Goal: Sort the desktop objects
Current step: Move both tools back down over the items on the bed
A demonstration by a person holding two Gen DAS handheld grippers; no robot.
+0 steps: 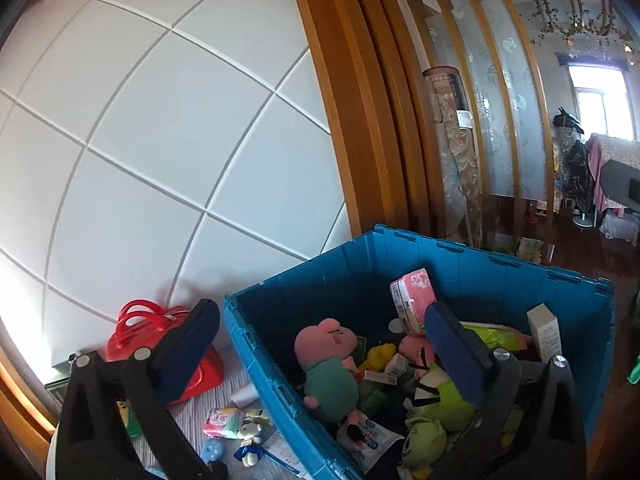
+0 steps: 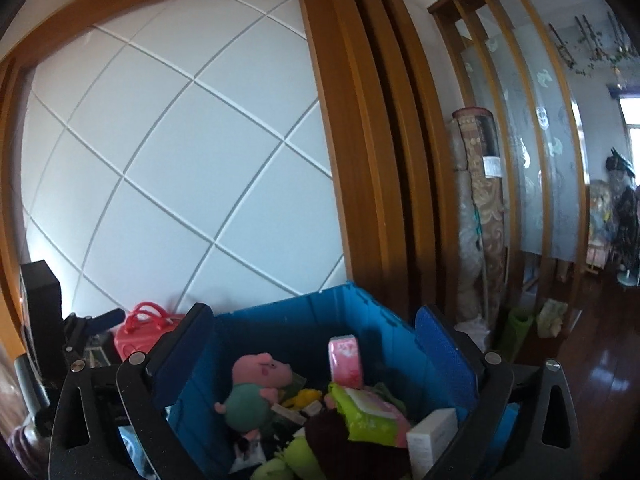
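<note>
A blue plastic crate (image 1: 280,332) (image 2: 280,328) holds several things: a pink pig plush in a green shirt (image 1: 326,364) (image 2: 256,384), a pink tissue pack (image 1: 412,296) (image 2: 346,360), green frog plushes (image 1: 436,412), a white box (image 1: 544,332) (image 2: 432,436) and a green wipes pack (image 2: 368,412). My left gripper (image 1: 320,356) is open and empty above the crate's left wall. My right gripper (image 2: 316,360) is open and empty over the crate.
A red handbag (image 1: 160,340) (image 2: 144,328) stands left of the crate by the white panelled wall. On the striped cloth lie a tissue pack (image 1: 226,424), a small plush doll (image 1: 250,440) and a blue round toy (image 1: 212,450). A rolled carpet (image 1: 456,140) leans behind.
</note>
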